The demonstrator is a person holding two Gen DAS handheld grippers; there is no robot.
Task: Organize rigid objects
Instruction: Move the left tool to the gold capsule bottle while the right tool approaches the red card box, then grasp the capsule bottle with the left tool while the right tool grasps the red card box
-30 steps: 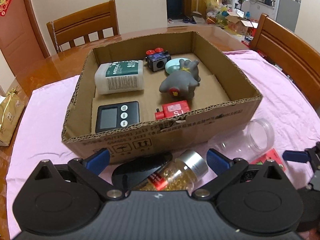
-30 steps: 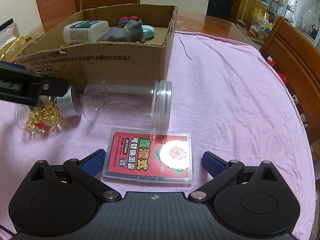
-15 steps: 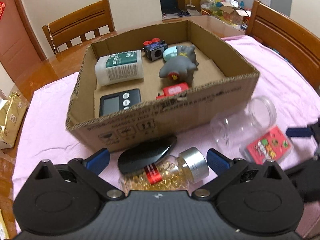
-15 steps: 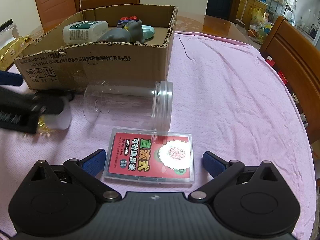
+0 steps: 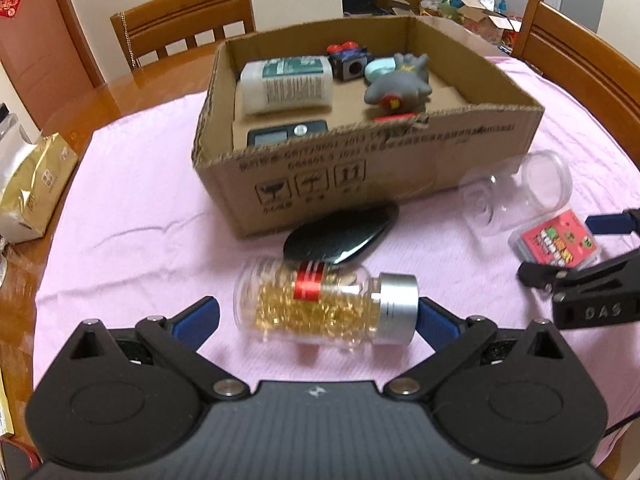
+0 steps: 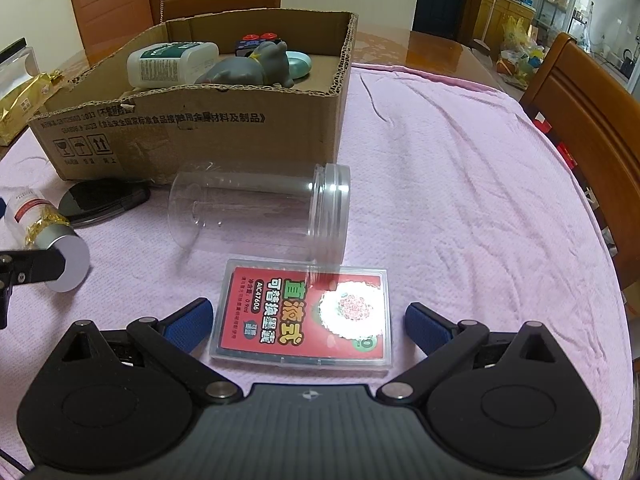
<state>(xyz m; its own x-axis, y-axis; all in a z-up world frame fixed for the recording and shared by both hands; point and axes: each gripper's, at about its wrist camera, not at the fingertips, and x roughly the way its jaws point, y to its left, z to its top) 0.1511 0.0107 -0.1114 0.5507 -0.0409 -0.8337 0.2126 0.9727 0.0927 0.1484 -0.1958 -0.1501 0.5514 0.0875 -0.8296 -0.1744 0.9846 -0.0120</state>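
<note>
A bottle of golden capsules point(image 5: 320, 307) with a silver cap lies on its side on the pink cloth, between the open fingers of my left gripper point(image 5: 318, 318). Behind it rests a flat black oval object point(image 5: 340, 234). A red card in a clear case point(image 6: 306, 316) lies between the spread fingers of my right gripper point(image 6: 308, 324), which is open. An empty clear jar point(image 6: 260, 212) lies sideways just beyond the card. The cardboard box point(image 5: 400, 160) holds a white bottle point(image 5: 286, 84), a grey toy point(image 5: 398, 86), a black timer and other small items.
Wooden chairs point(image 5: 188, 20) stand behind and to the right of the table. A gold packet point(image 5: 34, 184) lies at the left edge of the pink cloth point(image 6: 460, 160). Open cloth stretches to the right of the box.
My left gripper has pulled back and away from the box, so the capsule bottle now lies fully in view between its fingers. The right gripper and the card have stayed put.
</note>
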